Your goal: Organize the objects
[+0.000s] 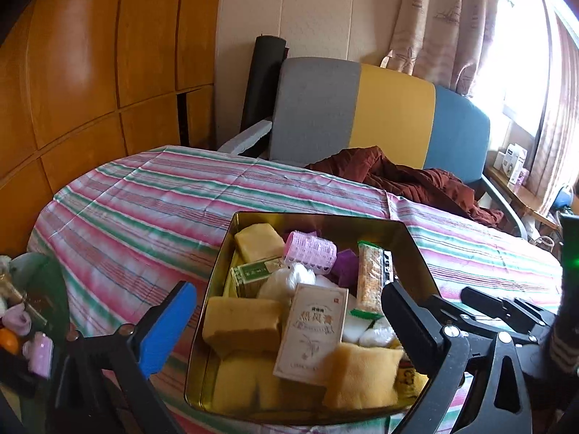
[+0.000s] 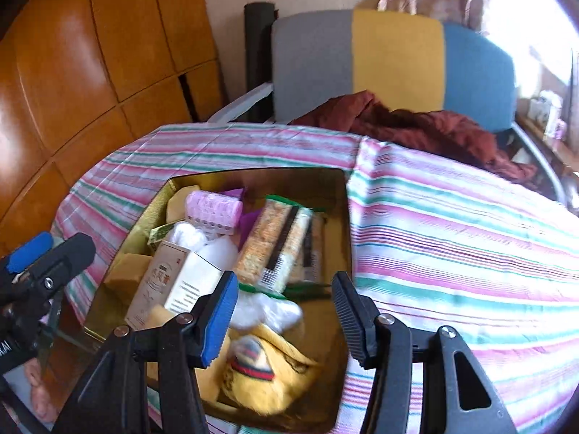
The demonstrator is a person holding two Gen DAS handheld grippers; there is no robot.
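A gold metal tin [image 1: 325, 222] stands on the striped tablecloth, filled with yellow sponges [image 1: 242, 322], a pink hair roller [image 1: 310, 253], a white carton [image 1: 314, 332], a cereal bar [image 1: 370, 276] and white cotton. My left gripper [image 1: 289, 322] is open and empty, its fingers spread over the tin's near half. The tin also shows in the right wrist view [image 2: 345, 224], with the roller [image 2: 214, 211], carton [image 2: 170, 282] and cereal bar [image 2: 278, 247]. My right gripper [image 2: 284, 313] is open and empty above the tin's near right corner.
The striped tablecloth [image 1: 144, 202] covers the table [image 2: 452, 238]. A grey, yellow and blue chair [image 1: 380, 115] with a dark red garment [image 1: 405, 177] stands behind. A tray with small items [image 1: 25, 325] sits at the left. Wooden cupboards [image 1: 90, 72] line the left wall.
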